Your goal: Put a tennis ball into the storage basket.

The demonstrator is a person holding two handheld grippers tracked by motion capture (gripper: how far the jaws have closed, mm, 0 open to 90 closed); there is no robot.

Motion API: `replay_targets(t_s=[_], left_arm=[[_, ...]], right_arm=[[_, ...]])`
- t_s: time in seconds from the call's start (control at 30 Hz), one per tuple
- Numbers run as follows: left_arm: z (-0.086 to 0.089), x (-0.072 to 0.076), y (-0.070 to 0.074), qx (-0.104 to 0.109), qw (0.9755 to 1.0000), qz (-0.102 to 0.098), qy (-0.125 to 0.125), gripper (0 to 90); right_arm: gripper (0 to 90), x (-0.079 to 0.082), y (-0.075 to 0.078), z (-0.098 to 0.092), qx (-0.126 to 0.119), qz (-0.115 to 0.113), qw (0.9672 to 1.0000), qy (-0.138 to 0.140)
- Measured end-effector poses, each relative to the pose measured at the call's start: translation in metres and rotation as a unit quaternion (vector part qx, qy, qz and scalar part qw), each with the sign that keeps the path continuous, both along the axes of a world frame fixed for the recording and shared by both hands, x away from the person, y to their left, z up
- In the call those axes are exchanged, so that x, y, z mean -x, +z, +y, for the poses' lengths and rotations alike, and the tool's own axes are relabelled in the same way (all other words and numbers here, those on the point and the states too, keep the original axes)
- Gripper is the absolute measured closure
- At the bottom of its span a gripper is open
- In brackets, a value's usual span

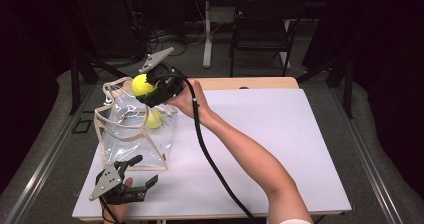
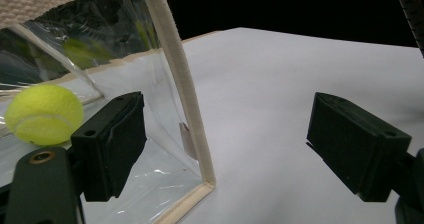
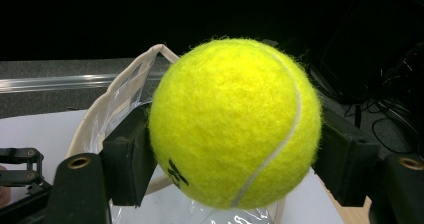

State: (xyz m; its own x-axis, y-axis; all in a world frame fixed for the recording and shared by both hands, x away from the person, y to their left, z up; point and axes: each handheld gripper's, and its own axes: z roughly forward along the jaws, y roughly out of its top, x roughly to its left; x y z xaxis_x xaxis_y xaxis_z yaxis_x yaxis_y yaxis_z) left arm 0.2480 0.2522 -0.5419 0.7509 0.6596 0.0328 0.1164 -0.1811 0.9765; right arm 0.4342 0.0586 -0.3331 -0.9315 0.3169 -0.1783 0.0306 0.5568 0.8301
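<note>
A clear plastic bag [image 1: 131, 134] with beige trim stands open at the table's left. One yellow tennis ball [image 1: 154, 118] lies inside it, also seen through the plastic in the left gripper view [image 2: 44, 114]. My right gripper [image 1: 150, 88] hovers over the bag's far rim, shut on a second tennis ball [image 1: 141, 85] that bulges between its jaws [image 3: 235, 121]. The bag's rim [image 3: 145, 64] lies just below it. My left gripper [image 1: 144, 170] rests open on the table at the bag's near corner. The bag's beige corner seam [image 2: 182, 84] stands between its spread jaws [image 2: 225, 144], untouched.
The white tabletop [image 1: 280, 134] stretches to the right of the bag. The right gripper's black cable [image 1: 210, 159] trails along the person's forearm across the table. A dark chair [image 1: 262, 24] and a table leg stand on the floor beyond the far edge.
</note>
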Motion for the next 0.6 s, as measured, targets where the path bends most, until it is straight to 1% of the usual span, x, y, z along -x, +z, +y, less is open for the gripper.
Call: replay_targets(t_s=[0.6], left_arm=[[-0.0001, 0.0002, 0.0000, 0.001, 1.0000, 0.000, 0.000, 15.6]], right_arm=[[26.4, 0.0020, -0.0012, 0.0094, -0.001, -0.002, 1.0000, 0.008]])
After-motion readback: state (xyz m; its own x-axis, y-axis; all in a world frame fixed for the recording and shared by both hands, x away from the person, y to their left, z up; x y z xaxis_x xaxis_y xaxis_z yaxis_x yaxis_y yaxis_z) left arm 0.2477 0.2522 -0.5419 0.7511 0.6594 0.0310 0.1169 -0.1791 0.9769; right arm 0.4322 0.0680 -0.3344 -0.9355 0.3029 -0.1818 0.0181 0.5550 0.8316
